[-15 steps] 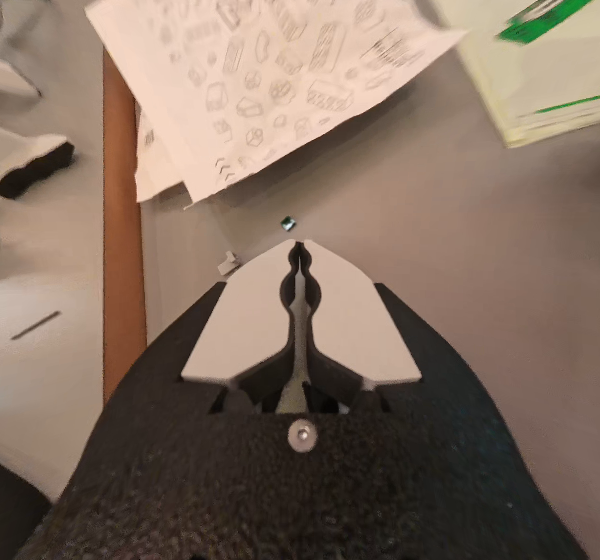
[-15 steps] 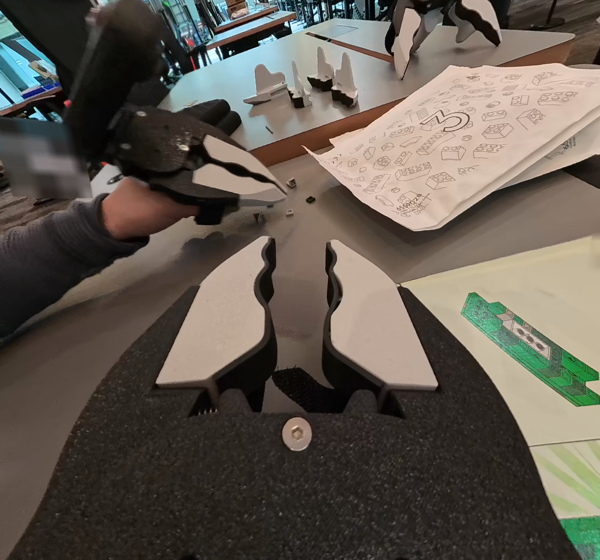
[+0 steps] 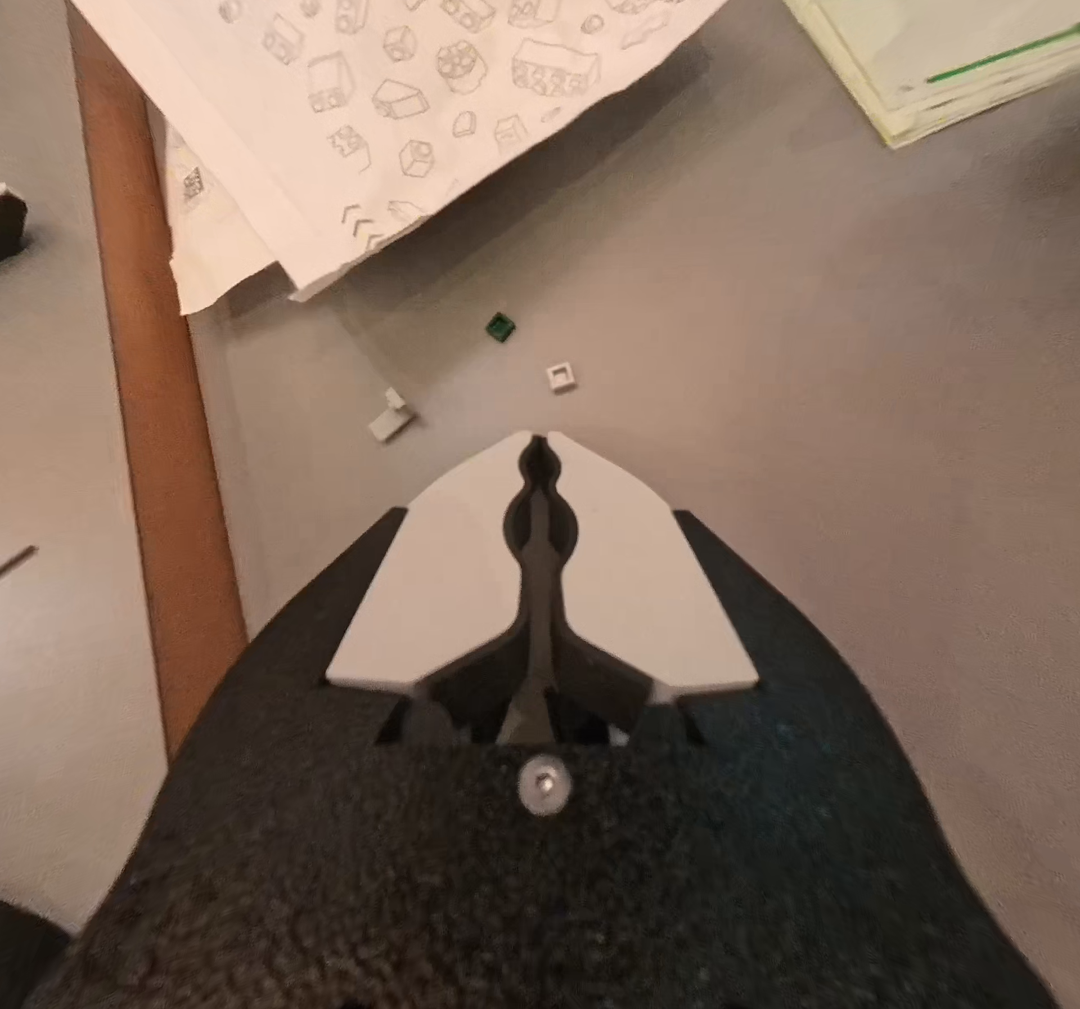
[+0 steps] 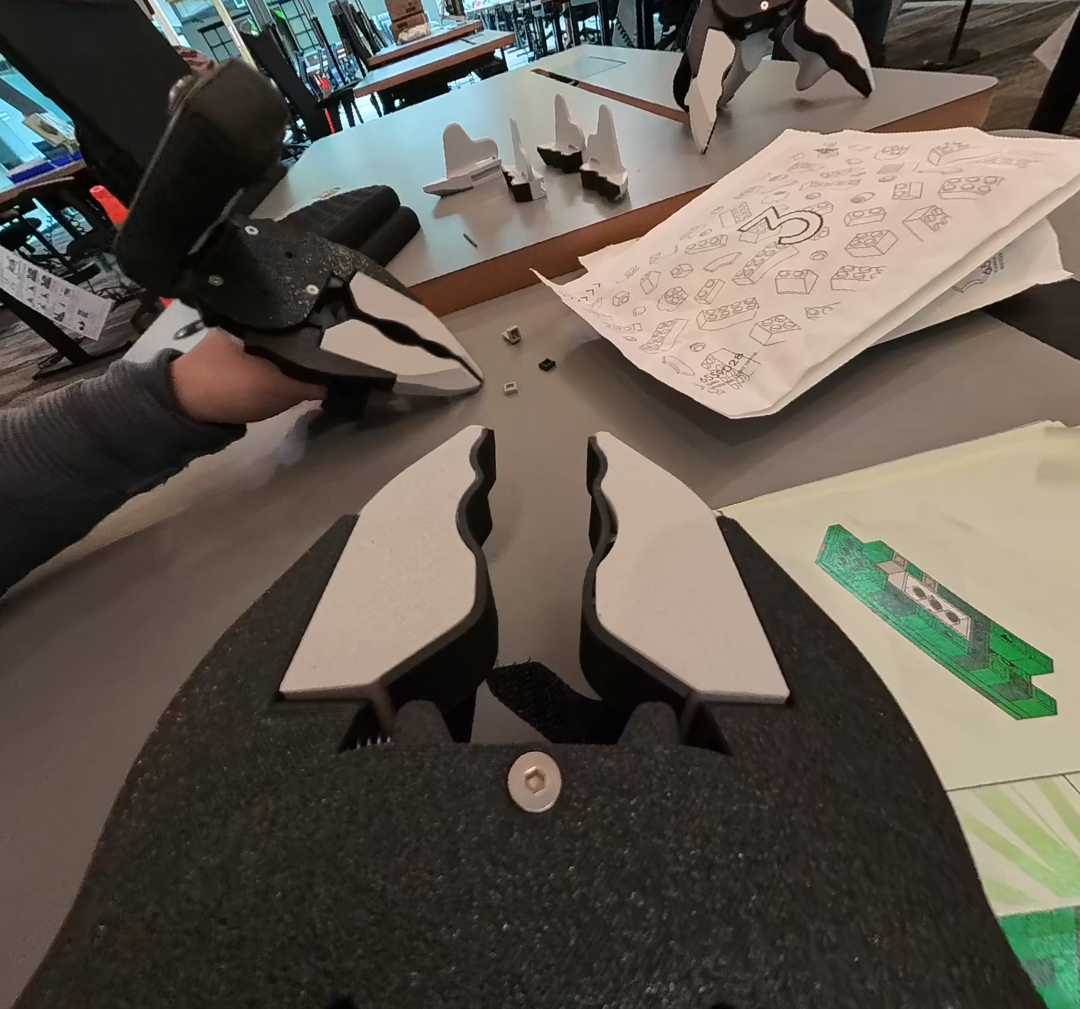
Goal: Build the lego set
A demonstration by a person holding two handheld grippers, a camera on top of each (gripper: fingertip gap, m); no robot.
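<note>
Three tiny lego pieces lie on the grey table: a dark green one [image 3: 501, 328] [image 4: 546, 363], a small white square one [image 3: 562, 377] [image 4: 511, 387] and a white angled one [image 3: 393, 418] [image 4: 513, 333]. My left gripper [image 3: 540, 436] is shut and empty, its tips just short of the white square piece; it also shows in the right wrist view [image 4: 476, 381], held by a hand. My right gripper [image 4: 540, 440] is open and empty, low over the table in front of the pieces.
A white paper bag printed with brick drawings [image 3: 374, 57] [image 4: 818, 273] lies beyond the pieces. An instruction booklet with a green model picture [image 4: 911, 601] [image 3: 958, 34] lies at the right. A second table [image 4: 584, 209] behind holds spare gripper fingers and another gripper [image 4: 760, 34]. Some 15 cm of space lies between my two pairs of fingers.
My left gripper has pulled back a little and stays shut; the white square piece now shows ahead of its tips. The right gripper has not moved.
</note>
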